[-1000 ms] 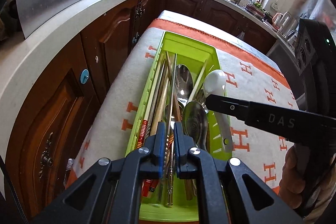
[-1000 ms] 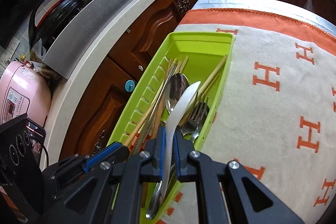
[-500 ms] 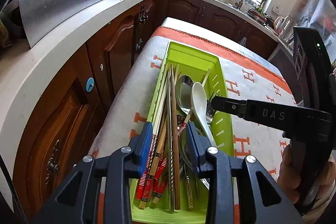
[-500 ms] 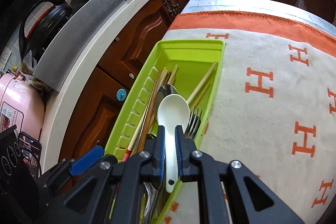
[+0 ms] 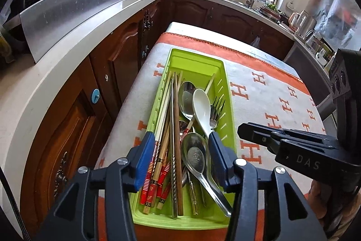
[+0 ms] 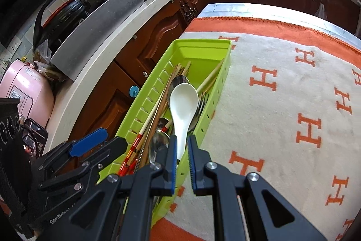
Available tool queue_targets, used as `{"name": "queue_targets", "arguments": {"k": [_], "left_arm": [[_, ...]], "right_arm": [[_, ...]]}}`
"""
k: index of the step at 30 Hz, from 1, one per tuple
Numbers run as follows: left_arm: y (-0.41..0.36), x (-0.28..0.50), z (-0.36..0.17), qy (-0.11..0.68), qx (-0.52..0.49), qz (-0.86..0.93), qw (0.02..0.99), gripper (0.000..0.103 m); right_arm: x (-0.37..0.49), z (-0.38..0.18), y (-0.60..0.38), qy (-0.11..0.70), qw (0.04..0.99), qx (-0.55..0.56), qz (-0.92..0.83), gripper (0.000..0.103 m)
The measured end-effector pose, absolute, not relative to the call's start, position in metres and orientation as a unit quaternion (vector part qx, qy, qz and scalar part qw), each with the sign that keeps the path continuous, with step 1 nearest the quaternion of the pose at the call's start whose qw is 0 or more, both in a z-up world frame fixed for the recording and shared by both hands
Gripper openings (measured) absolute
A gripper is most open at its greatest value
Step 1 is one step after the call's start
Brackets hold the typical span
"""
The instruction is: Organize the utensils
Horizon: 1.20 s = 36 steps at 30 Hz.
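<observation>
Lime-green slotted utensil tray (image 5: 227, 92) lengthwise on white blanket with orange H pattern (image 6: 282, 105), near its left edge beside dark wooden cabinets (image 5: 67, 123). Inside: chopsticks (image 5: 173, 128) bundled along left wall, metal spoons (image 5: 196, 155) centre, forks (image 5: 216, 110) against right wall. Left gripper (image 5: 180, 150) above near end of tray, jaws opening, about half spread, nothing clamped. Right gripper (image 6: 181, 148) narrowed onto handle of white ceramic soup spoon (image 6: 183, 103), bowl facing up over the tray.
</observation>
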<state>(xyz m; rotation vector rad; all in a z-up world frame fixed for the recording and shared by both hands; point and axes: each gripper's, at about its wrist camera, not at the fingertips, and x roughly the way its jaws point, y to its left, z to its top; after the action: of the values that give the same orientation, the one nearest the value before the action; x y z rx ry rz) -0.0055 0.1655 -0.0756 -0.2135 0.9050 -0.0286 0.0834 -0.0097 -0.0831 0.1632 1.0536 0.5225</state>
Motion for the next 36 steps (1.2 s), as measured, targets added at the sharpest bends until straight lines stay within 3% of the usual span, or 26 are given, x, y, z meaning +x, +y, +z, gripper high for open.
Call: {"name": "queue_targets", "arguments": {"k": [7, 11, 15, 22, 27, 36], "left_arm": [[0.148, -0.017, -0.066, 0.434, -0.078, -0.032, 0.897, 0.080], [0.138, -0.024, -0.058, 0.433, -0.071, -0.046, 0.898, 0.102], [0.127, -0.028, -0.053, 0.438, -0.065, -0.061, 0.894, 0.102], [0.110, -0.028, -0.048, 0.473, -0.073, -0.072, 0.875, 0.102], [0.104, -0.027, -0.035, 0.471, -0.079, -0.060, 0.877, 0.102], [0.085, -0.030, 0.002, 0.442, -0.057, -0.047, 0.894, 0.102]], "right_arm": [[0.058, -0.077, -0.031, 0.484, 0.840, 0.073, 0.234, 0.011], [0.042, -0.070, -0.046, 0.475, 0.849, 0.071, 0.219, 0.013], [0.025, -0.058, -0.062, 0.458, 0.863, 0.073, 0.201, 0.024], [0.007, -0.034, -0.088, 0.432, 0.883, 0.072, 0.170, 0.030], [-0.005, -0.016, -0.102, 0.411, 0.899, 0.046, 0.144, 0.042], [-0.018, 0.010, -0.131, 0.397, 0.909, 0.046, 0.116, 0.044]]}}
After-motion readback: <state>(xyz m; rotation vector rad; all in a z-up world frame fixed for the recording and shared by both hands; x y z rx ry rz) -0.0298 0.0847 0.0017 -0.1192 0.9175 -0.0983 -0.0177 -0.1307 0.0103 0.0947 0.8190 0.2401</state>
